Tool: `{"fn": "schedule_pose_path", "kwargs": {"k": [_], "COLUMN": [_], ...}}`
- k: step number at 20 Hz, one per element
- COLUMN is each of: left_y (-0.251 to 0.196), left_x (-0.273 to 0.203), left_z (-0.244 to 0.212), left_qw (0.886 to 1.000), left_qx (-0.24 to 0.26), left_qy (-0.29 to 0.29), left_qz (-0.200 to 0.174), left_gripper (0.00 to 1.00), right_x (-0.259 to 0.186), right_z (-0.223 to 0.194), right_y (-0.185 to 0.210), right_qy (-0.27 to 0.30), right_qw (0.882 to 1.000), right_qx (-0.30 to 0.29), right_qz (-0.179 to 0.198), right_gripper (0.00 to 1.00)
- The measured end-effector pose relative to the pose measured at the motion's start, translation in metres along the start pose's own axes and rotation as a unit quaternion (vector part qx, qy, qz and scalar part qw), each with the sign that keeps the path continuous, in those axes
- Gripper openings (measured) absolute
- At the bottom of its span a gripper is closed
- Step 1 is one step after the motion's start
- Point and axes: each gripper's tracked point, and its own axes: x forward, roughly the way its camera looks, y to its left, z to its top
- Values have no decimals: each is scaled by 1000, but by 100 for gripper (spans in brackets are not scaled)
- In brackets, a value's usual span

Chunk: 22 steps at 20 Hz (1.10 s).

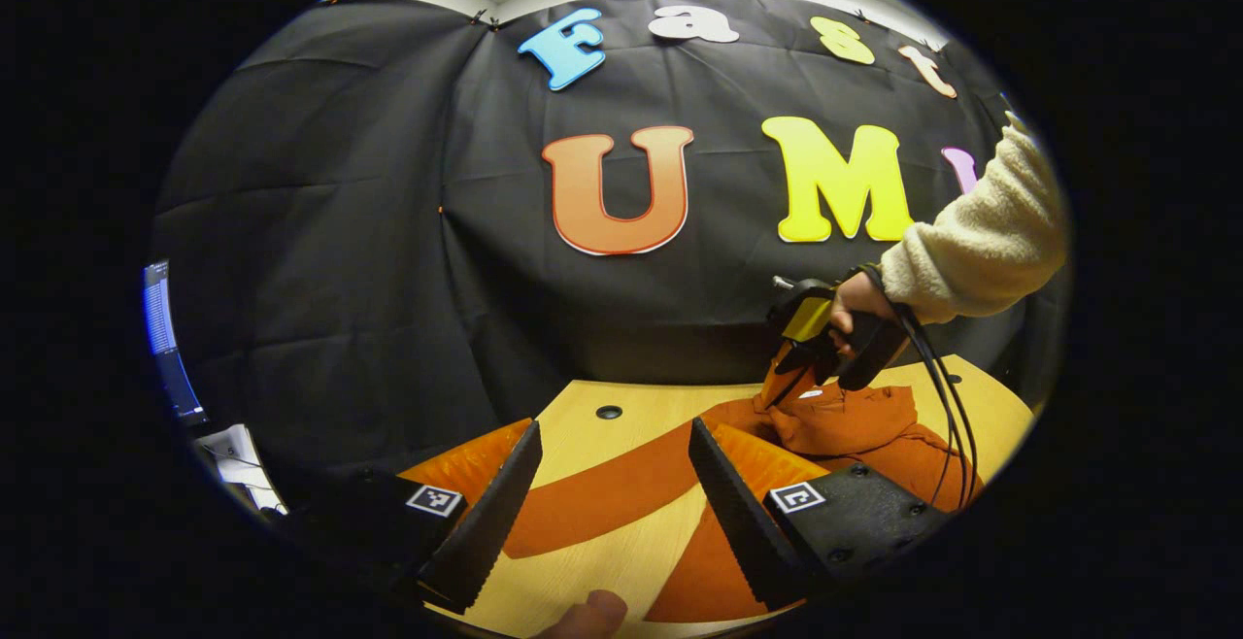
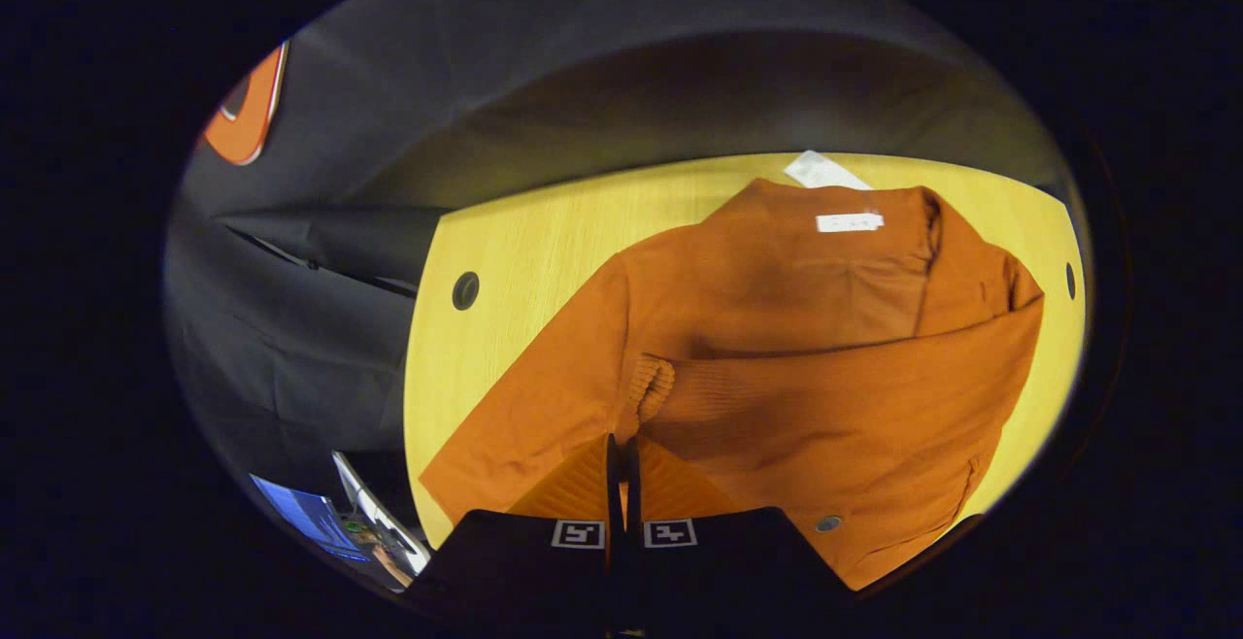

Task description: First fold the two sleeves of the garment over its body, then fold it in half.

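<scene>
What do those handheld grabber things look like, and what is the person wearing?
The left gripper has two long saw-toothed fingers, each on a dark block bearing a square black-and-white marker. The right gripper has a yellow-and-black body with black cables trailing off it. The person's sleeve is cream and fleecy.

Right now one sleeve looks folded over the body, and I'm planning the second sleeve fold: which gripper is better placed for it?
Probably left. The left gripper is open with the unfolded sleeve stretched across the table between its fingers. The right gripper is shut above the garment's body.
</scene>
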Motion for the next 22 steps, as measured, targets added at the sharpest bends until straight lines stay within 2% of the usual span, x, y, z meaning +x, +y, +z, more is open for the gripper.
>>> {"fn": "schedule_pose_path", "kwargs": {"k": [3,7,8,10,11,13,16,19,20,22], "left_y": [8,18,22,25,27,38,63,96,108,128], "left_x": [5,9,11,15,18,23,37,47,51,58], "left_z": [-19,-30,-32,-39,-43,-55,-75,-107,-122,-146], "left_qw": [1000,999,998,998,997,995,991,979,973,958], "left_qx": [2,-1,-4,-6,-6,-7,-4,-31,-46,-74], "left_qy": [24,37,38,48,56,71,94,139,159,201], "left_qz": [13,32,39,45,49,63,99,143,160,193], "left_gripper": [99,99,99,99,99,99,99,99,99,99], "right_x": [35,52,49,45,39,25,6,-21,-29,-45], "right_z": [-1,1,3,4,6,3,-4,-24,-29,-42], "right_y": [11,6,5,13,17,16,21,15,11,-4], "right_qy": [9,10,6,0,0,-2,-6,-5,-6,-10], "right_qw": [1000,999,999,1000,1000,999,1000,999,998,996], "right_qx": [-23,-27,-24,-15,-18,-27,-26,-48,-57,-81], "right_qz": [-19,-43,-45,-23,-15,-21,1,22,27,24], "right_gripper": [0,0,6,4,24,33,96,95,94,97]}}
